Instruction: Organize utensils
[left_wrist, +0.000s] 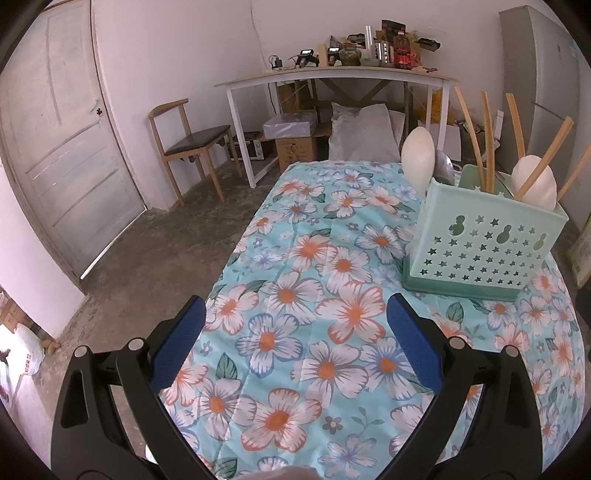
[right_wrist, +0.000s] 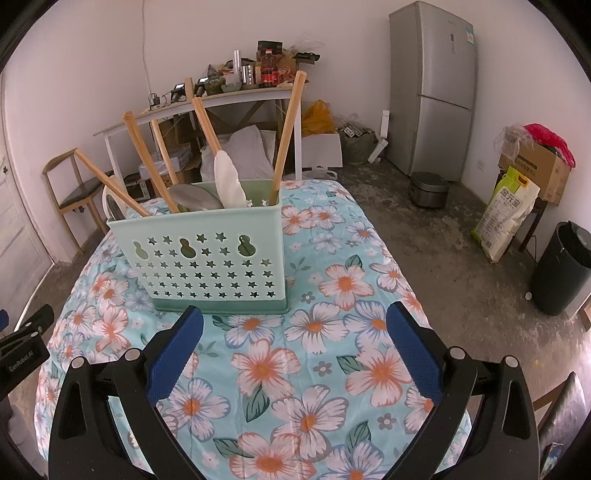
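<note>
Your left gripper (left_wrist: 295, 347) and right gripper (right_wrist: 295, 347) stood wide open and empty before the green caddy (right_wrist: 207, 266), which already held every visible utensil (right_wrist: 229, 181); the task appeared essentially complete.

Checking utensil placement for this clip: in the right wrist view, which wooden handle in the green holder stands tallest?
The wooden handle at the right end of the green utensil holder; its tip rises above all the others, which lean left and end lower.

Wide-apart right tongs (right_wrist: 294, 314) above floral tablecloth (right_wrist: 332, 369), just short of utensil-filled green holder (right_wrist: 207, 258).
</note>
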